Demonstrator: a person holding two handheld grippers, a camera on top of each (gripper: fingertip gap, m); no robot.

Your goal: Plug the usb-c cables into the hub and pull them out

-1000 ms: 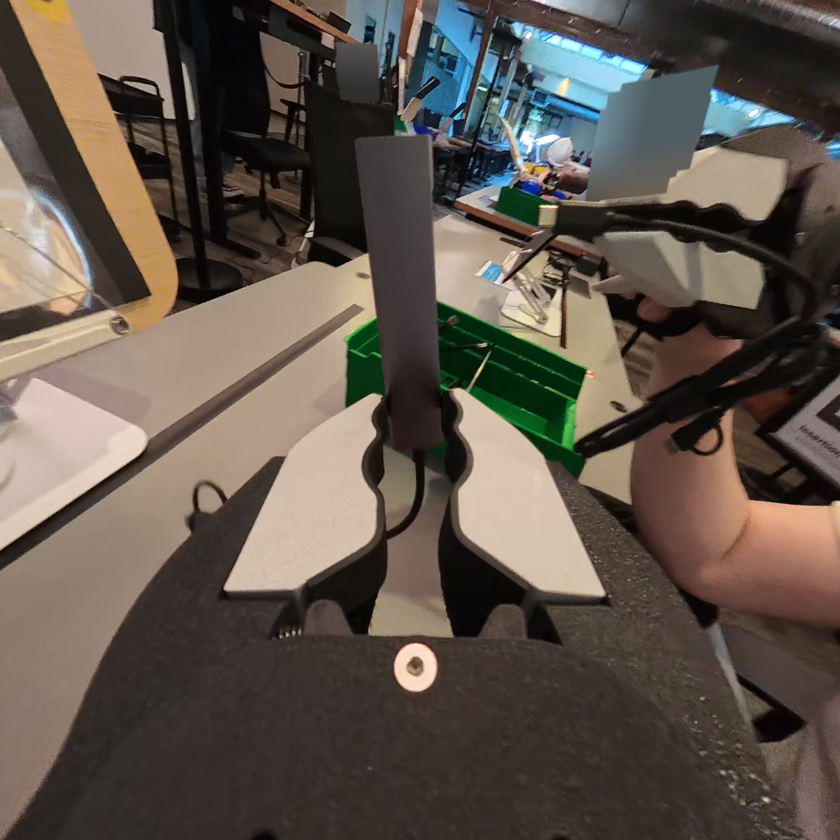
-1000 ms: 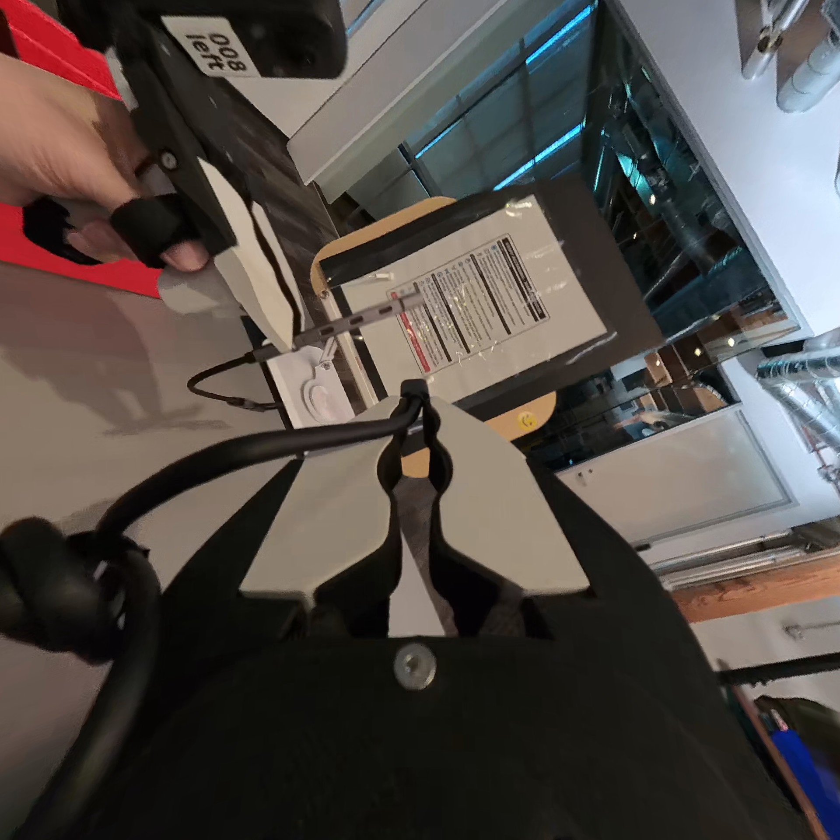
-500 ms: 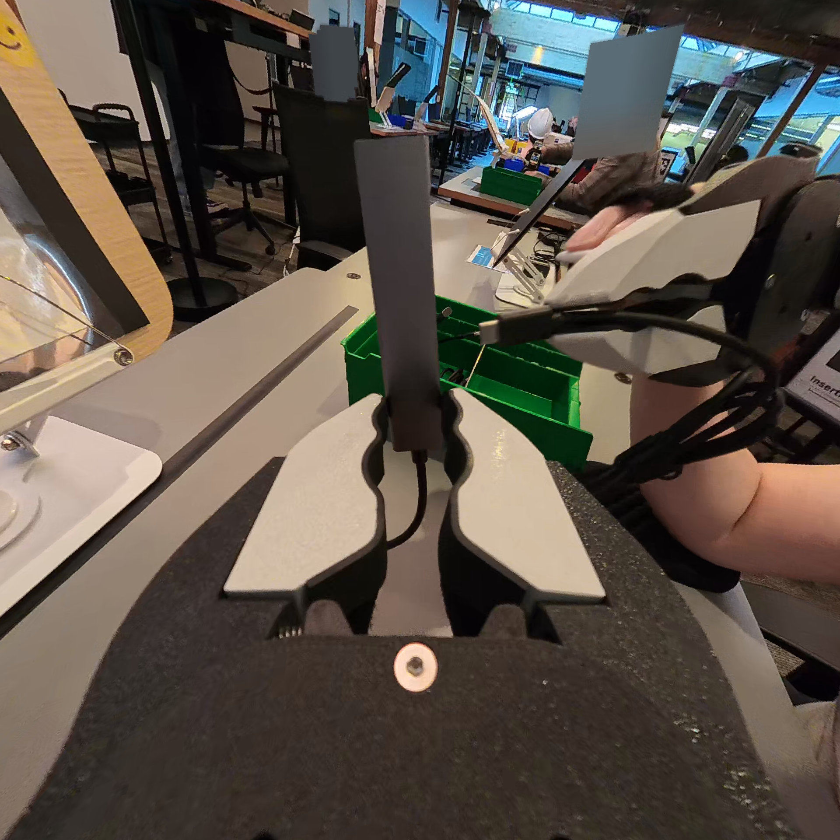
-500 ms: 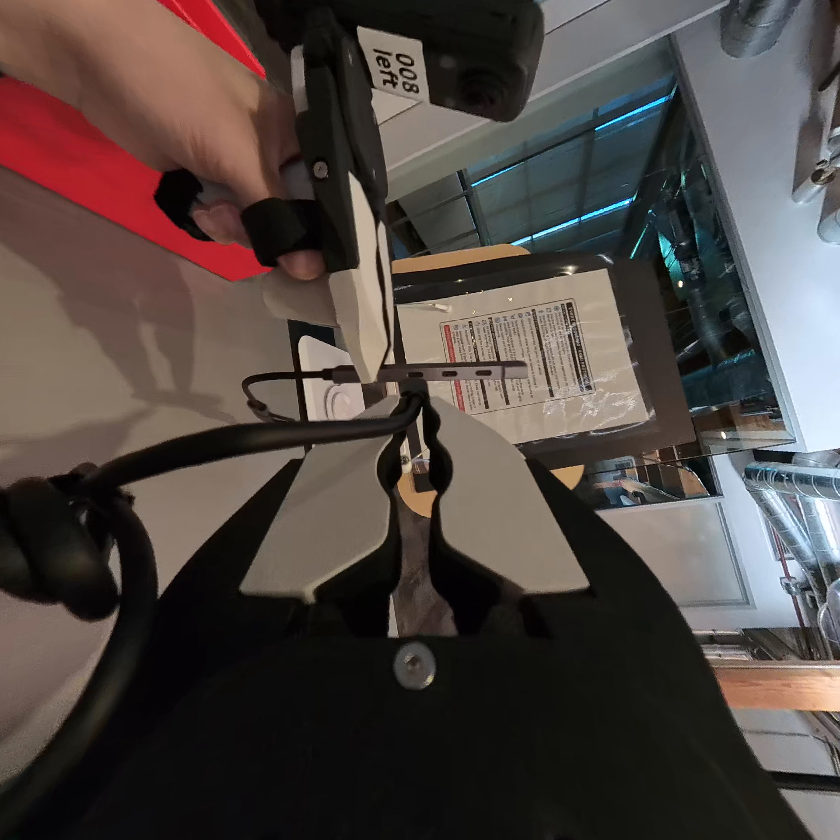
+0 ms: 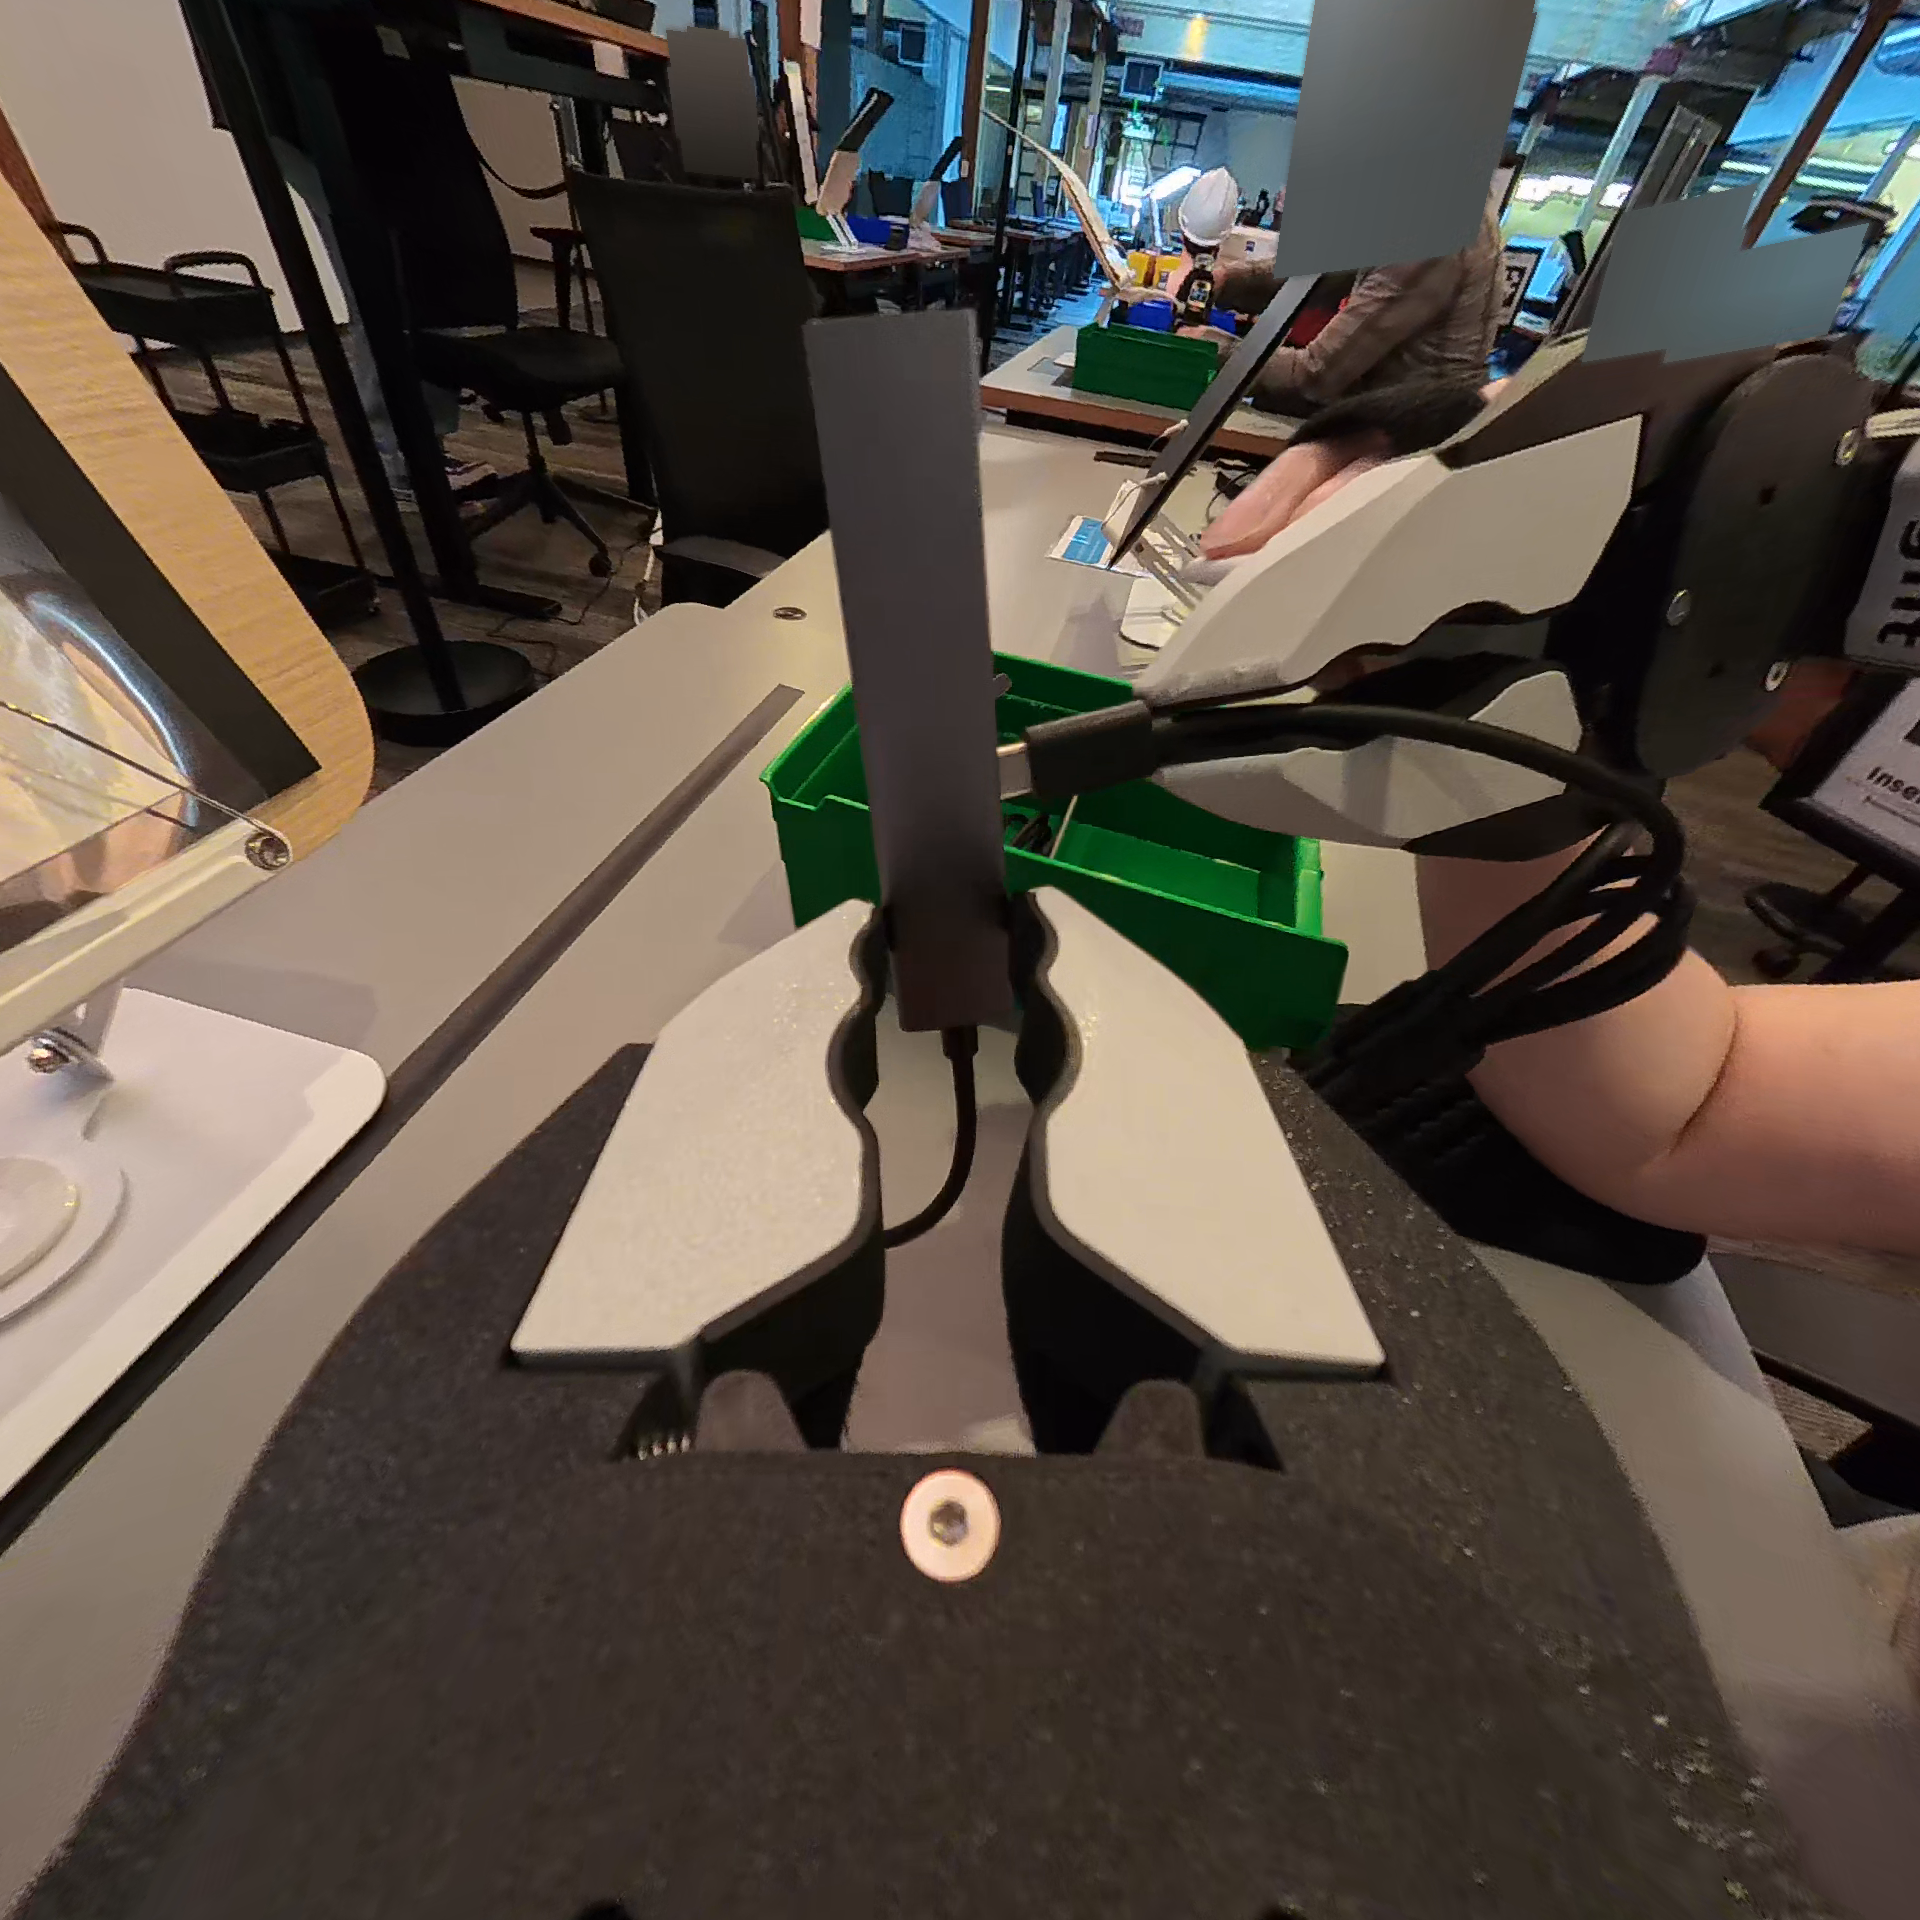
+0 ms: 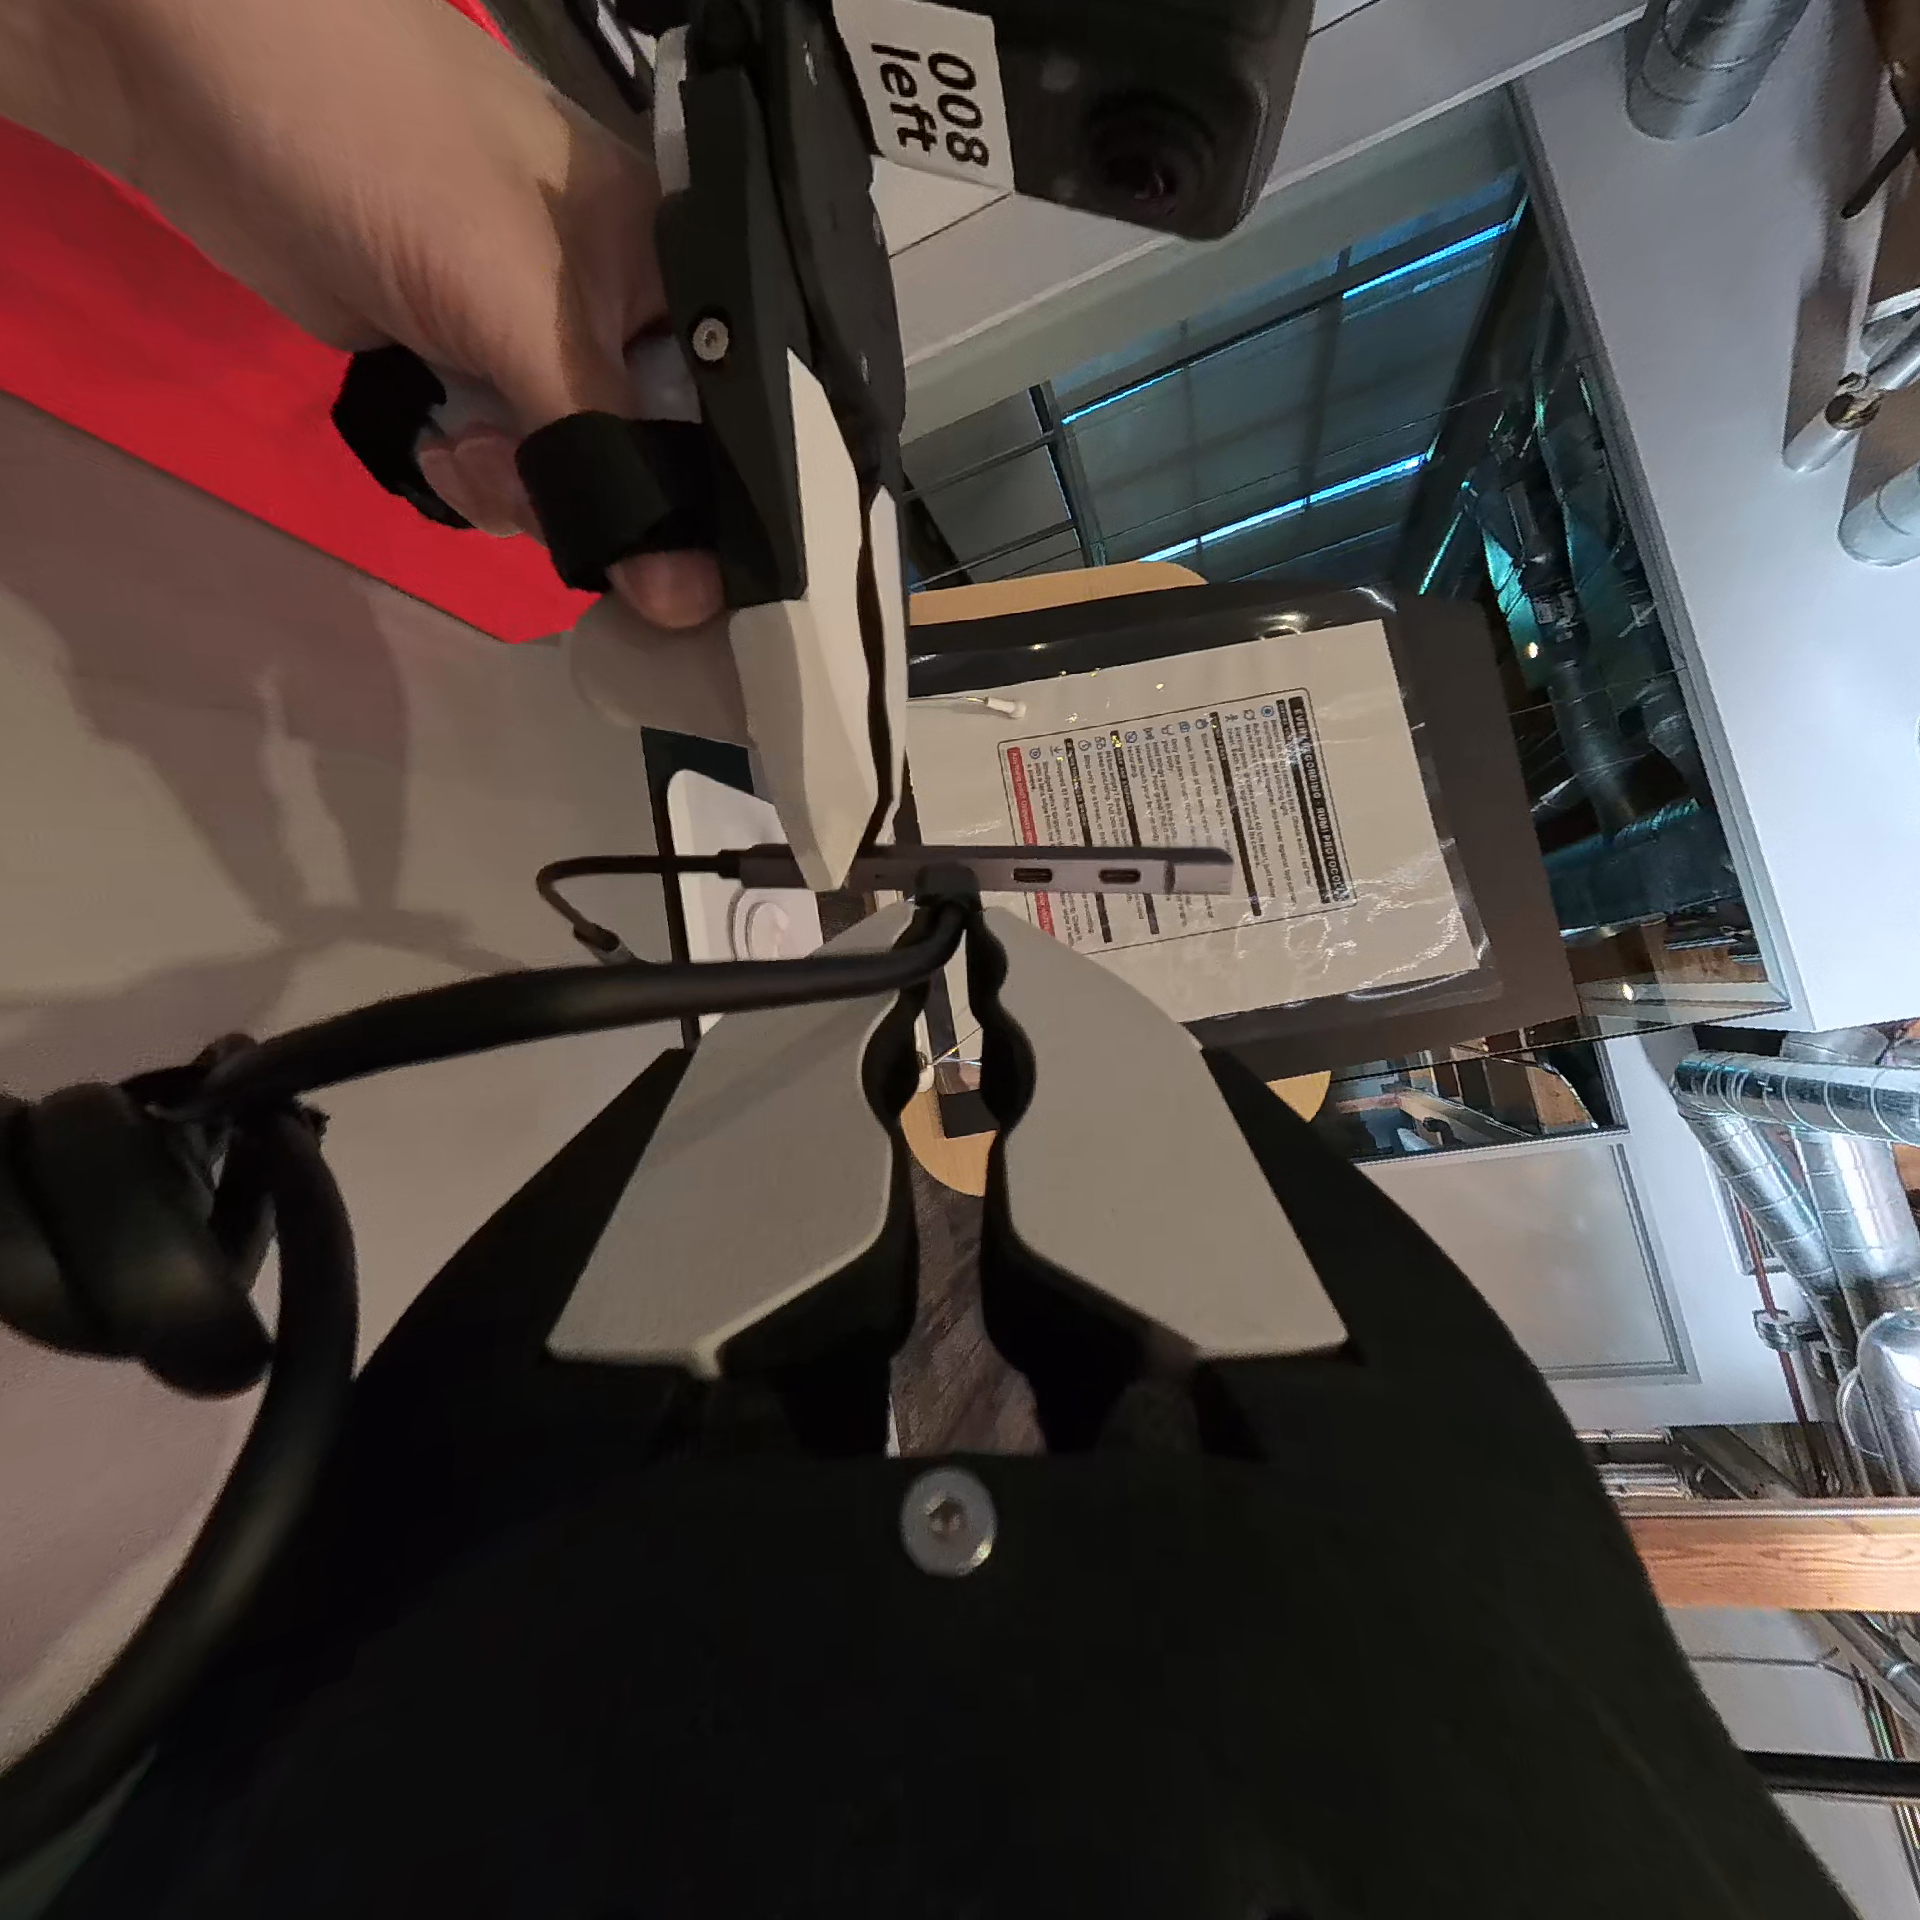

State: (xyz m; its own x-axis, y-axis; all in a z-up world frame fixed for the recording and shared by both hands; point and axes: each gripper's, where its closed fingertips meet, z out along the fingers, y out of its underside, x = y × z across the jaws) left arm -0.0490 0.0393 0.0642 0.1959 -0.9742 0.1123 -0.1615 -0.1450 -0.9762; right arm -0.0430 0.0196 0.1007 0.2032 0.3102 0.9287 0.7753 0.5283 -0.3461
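In the left wrist view my left gripper [image 5: 948,935] is shut on the lower end of a slim grey hub [image 5: 899,623], which stands upright; the hub's own thin black lead [image 5: 951,1143] hangs between the fingers. My right gripper [image 5: 1195,727] comes in from the right, shut on a black USB-C plug [image 5: 1086,743]. The plug's metal tip meets the hub's right edge. In the right wrist view my right gripper [image 6: 948,914] presses the plug [image 6: 945,883] against the hub [image 6: 1091,871], next to two free ports. The left gripper [image 6: 847,873] holds the hub's other end. How deep the plug sits is unclear.
A green bin [image 5: 1143,883] stands on the grey table [image 5: 468,883] behind the hub. A white stand base [image 5: 156,1143] and a wood-edged board with a clear-covered sheet [image 6: 1195,831] are at the left. A bundled black cable [image 5: 1507,935] hangs from the right gripper by a bare forearm [image 5: 1714,1122].
My right gripper has come down and leftward with the plug, from above and right of the hub until its tip meets the hub's edge. The left gripper has kept its hold on the hub.
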